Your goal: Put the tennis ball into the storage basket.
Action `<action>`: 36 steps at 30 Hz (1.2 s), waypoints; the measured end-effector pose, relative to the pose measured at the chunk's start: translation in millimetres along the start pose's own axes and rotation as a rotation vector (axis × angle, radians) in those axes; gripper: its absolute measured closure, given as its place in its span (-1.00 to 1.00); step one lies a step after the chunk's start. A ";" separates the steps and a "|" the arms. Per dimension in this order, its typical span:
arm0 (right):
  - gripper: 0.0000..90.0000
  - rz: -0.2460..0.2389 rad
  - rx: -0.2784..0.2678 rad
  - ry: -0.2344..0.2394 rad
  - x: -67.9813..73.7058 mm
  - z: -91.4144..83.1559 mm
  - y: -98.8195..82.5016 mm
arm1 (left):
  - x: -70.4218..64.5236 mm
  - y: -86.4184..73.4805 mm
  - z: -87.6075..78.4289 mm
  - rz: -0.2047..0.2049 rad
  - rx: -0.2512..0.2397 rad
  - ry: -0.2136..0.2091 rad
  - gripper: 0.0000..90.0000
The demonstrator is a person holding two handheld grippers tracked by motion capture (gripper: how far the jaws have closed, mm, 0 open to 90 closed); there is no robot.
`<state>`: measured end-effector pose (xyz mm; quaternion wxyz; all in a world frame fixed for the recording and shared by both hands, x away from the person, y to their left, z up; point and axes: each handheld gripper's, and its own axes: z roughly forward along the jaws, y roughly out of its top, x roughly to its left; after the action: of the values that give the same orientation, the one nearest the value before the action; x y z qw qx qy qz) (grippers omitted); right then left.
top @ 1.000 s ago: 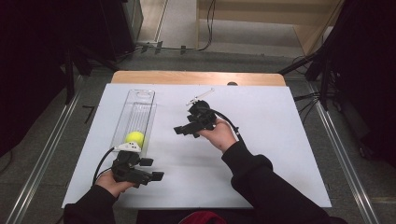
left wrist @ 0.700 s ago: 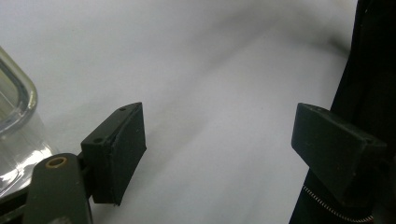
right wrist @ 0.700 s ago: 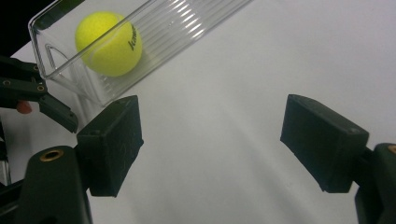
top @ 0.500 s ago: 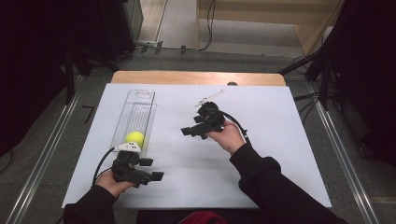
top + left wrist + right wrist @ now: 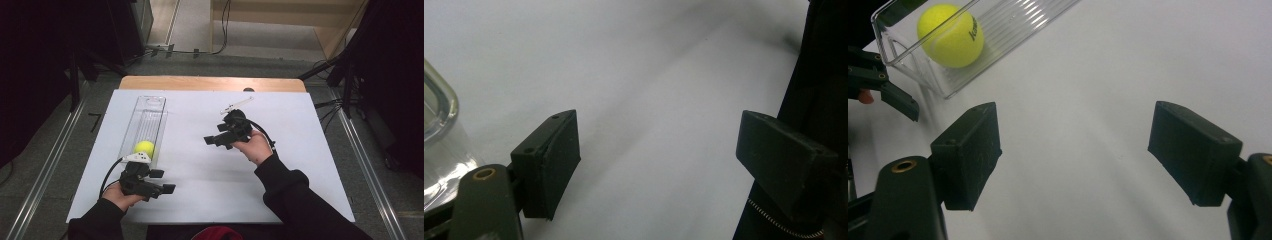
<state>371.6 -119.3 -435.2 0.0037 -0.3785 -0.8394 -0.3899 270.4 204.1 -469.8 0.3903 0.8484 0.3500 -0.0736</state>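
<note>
With both the left gripper [image 5: 167, 181] and right gripper [image 5: 210, 141] open and empty, the right needed a straight approach toward the table's left edge, spanning the ball [image 5: 144, 147] inside the clear tray [image 5: 148, 107].

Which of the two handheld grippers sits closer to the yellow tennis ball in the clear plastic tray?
The left gripper, just below the clear plastic tray's near end where the yellow tennis ball lies; the right gripper is mid-table.
</note>
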 end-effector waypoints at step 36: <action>-0.58 0.043 -0.042 -0.046 -24.4 -52.2 -61.7 | -1.3 0.6 -0.5 0.008 -0.001 0.001 -0.60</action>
<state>334.5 -194.3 -446.4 -0.0152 -0.4055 -0.8226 -0.3983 269.8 203.5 -468.6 0.3910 0.8496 0.3466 -0.0716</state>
